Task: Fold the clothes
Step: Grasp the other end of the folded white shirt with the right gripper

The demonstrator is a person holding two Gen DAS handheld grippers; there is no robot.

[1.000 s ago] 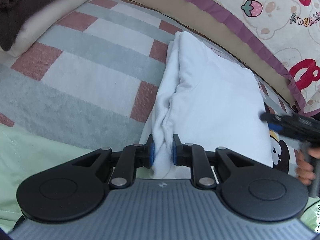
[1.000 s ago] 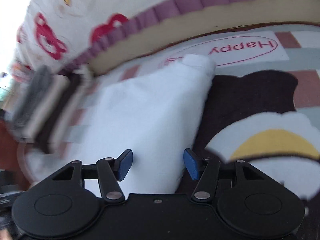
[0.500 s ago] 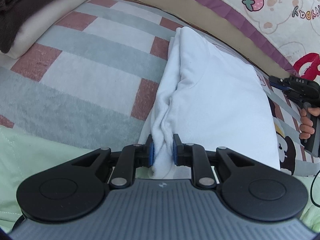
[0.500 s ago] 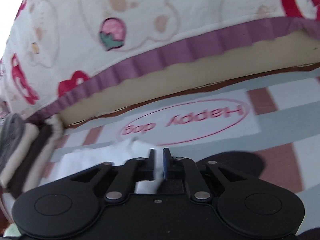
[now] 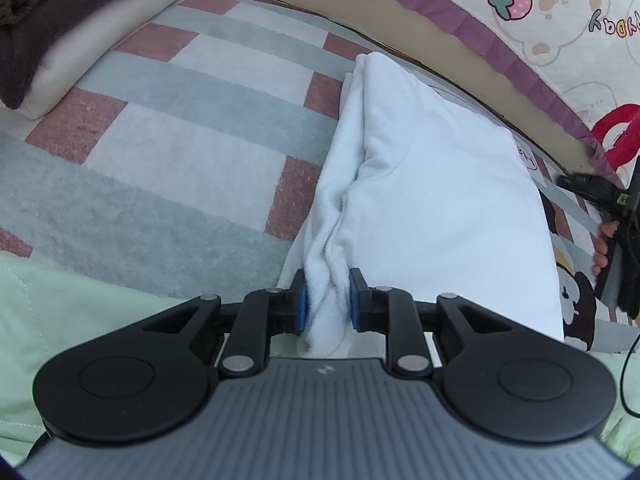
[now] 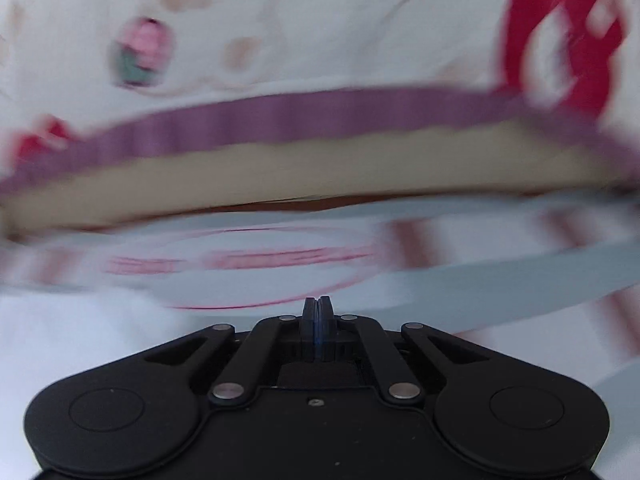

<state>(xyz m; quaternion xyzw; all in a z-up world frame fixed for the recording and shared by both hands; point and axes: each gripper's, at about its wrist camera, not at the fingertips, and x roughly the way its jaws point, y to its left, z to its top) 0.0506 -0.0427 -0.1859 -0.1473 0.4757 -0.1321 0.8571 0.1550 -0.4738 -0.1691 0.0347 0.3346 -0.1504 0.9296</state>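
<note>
On the checked rug (image 5: 168, 152), left hand-held gripper (image 5: 327, 303) pinches white garment's (image 5: 440, 200) near edge.

Both wrist cams low, facing bedspread (image 5: 568, 64).

We see the white garment (image 5: 436, 200) folded into a long, puffy rectangle on the checked rug (image 5: 180, 120), running toward 12 o'clock, near end bunched.

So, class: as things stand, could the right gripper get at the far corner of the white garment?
Probably yes. The right gripper hangs beside the white garment, with only bare rug around that corner, but its jaws are shut and must open first.
</note>
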